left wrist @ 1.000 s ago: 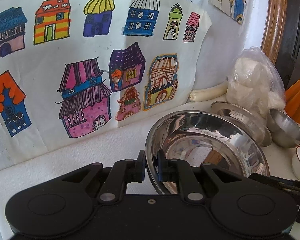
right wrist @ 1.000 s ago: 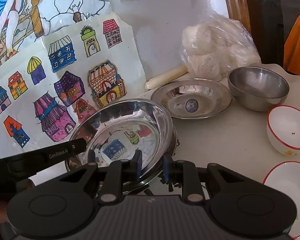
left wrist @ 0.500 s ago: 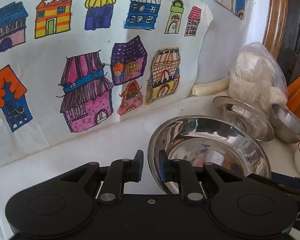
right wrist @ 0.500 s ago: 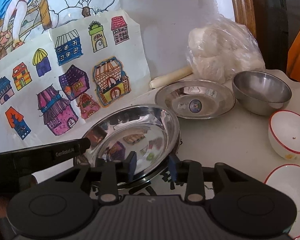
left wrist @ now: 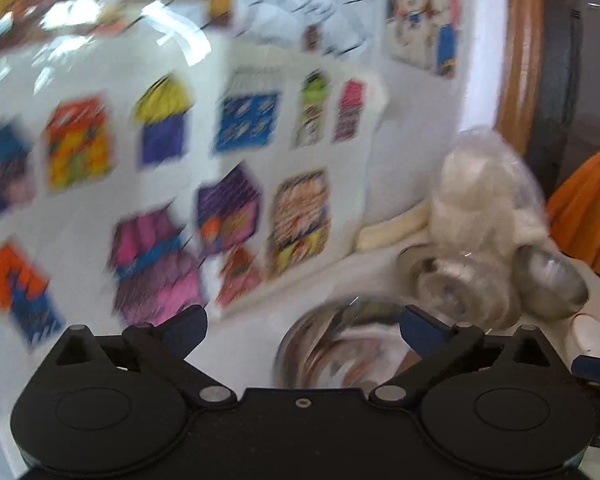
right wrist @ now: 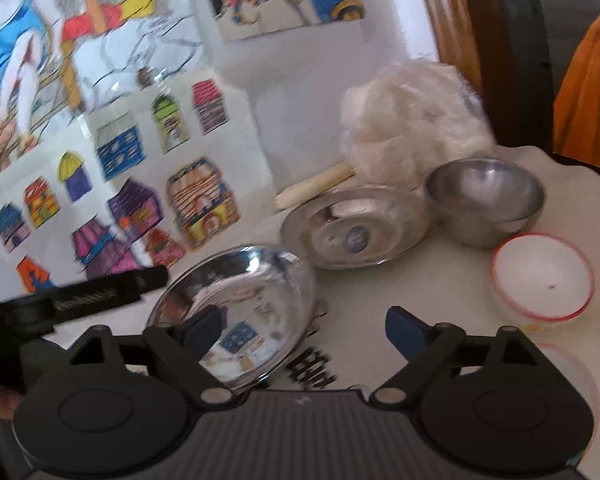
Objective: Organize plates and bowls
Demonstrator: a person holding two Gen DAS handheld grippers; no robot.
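Observation:
A large steel plate (right wrist: 240, 304) lies on the white table, just in front of both grippers; it shows blurred in the left wrist view (left wrist: 340, 348). My right gripper (right wrist: 304, 330) is open and empty above its near rim. My left gripper (left wrist: 304, 328) is open and empty, raised over the plate's left side. Behind stand a smaller steel plate (right wrist: 356, 226), a steel bowl (right wrist: 486, 202) and a white red-rimmed bowl (right wrist: 544, 278). Another red-rimmed white dish (right wrist: 568, 376) lies at the right edge.
A wall with coloured house drawings (right wrist: 132, 208) rises right behind the table. A plastic bag of white stuff (right wrist: 412, 128) and a pale stick (right wrist: 316, 186) lie at the back. A wooden frame (right wrist: 440, 40) and orange cloth (right wrist: 588, 100) are to the right.
Both grippers have opened wide and let go of the large steel plate, which now rests on the table. Both have pulled up and back; the views are motion-blurred.

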